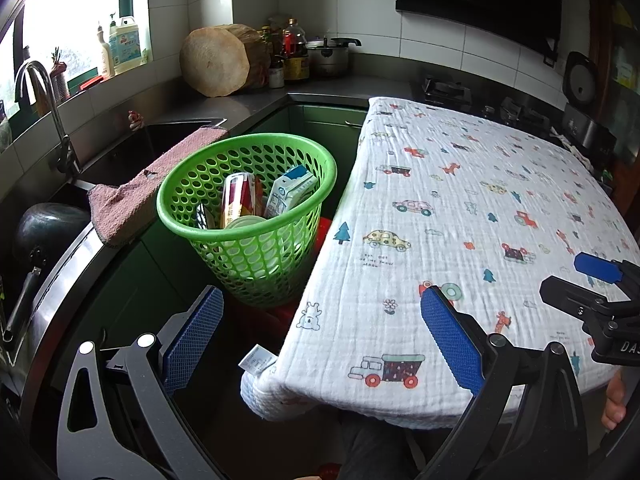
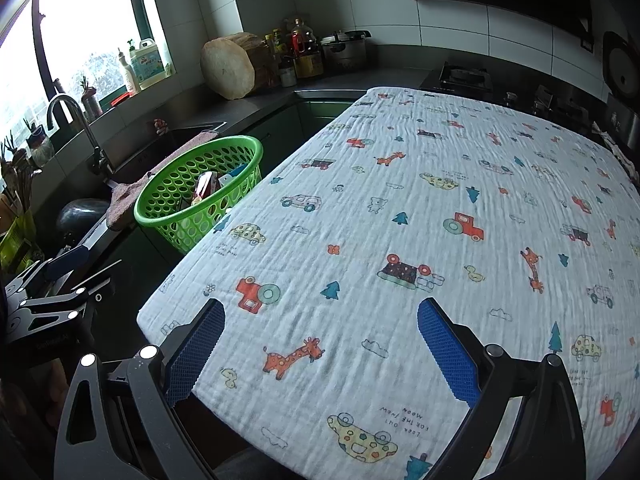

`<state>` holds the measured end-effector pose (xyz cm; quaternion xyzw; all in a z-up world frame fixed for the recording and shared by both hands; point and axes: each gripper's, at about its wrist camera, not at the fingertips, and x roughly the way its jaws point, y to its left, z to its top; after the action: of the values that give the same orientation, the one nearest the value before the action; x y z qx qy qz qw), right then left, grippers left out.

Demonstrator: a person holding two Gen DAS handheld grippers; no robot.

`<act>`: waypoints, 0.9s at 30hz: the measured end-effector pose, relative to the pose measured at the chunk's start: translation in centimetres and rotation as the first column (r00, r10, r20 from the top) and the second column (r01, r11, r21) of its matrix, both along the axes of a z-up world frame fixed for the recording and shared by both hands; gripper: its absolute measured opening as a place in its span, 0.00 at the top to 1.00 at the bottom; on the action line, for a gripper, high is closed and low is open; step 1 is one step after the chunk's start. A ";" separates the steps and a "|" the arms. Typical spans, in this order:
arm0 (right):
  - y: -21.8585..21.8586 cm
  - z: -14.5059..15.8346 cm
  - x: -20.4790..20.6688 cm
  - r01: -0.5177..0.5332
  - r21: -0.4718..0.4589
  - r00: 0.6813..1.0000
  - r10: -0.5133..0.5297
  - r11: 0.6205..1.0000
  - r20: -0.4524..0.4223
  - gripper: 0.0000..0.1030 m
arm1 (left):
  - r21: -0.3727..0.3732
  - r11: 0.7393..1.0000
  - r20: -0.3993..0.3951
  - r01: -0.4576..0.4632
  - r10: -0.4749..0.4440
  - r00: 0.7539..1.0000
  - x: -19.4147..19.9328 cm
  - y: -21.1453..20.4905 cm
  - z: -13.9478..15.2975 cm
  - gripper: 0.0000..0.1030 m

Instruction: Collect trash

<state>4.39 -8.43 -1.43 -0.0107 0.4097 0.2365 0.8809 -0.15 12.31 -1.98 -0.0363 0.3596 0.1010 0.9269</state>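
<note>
While both grippers hang over the table, neither holds anything. Left gripper (image 1: 320, 332): jaws spread wide, empty, above the near-left table corner w/ the gap to the counter below. Right gripper (image 2: 320, 344): jaws likewise wide apart, empty, above the printed cloth (image 2: 400, 220) covering the table. Trash sits in the green basket (image 1: 200, 216), just beside the table's left edge, near the sink (image 1: 120, 156): a red carton (image 1: 236, 196), a blue-white milk carton (image 1: 290, 190), a white lid or cup (image 1: 248, 228). Pink towel (image 1: 132, 200) drapes over the sink edge, touching the basket rim.
</note>
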 end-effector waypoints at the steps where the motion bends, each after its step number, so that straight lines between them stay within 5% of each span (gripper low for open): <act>1: 0.0 0.0 0.0 0.001 0.000 1.000 -0.001 1.000 -0.001 0.09 | 0.000 1.000 0.000 -0.001 0.001 1.000 0.0 0.0 0.0 0.05; 27: 0.1 -0.2 -0.2 0.002 -0.003 1.000 -0.002 1.000 -0.004 0.09 | -0.001 1.000 0.004 -0.001 0.001 1.000 -0.1 -0.3 -0.1 0.05</act>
<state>4.20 -8.37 -1.61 -0.0113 0.4118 0.2351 0.8803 -0.27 12.04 -2.10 -0.0373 0.3575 0.1012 0.9276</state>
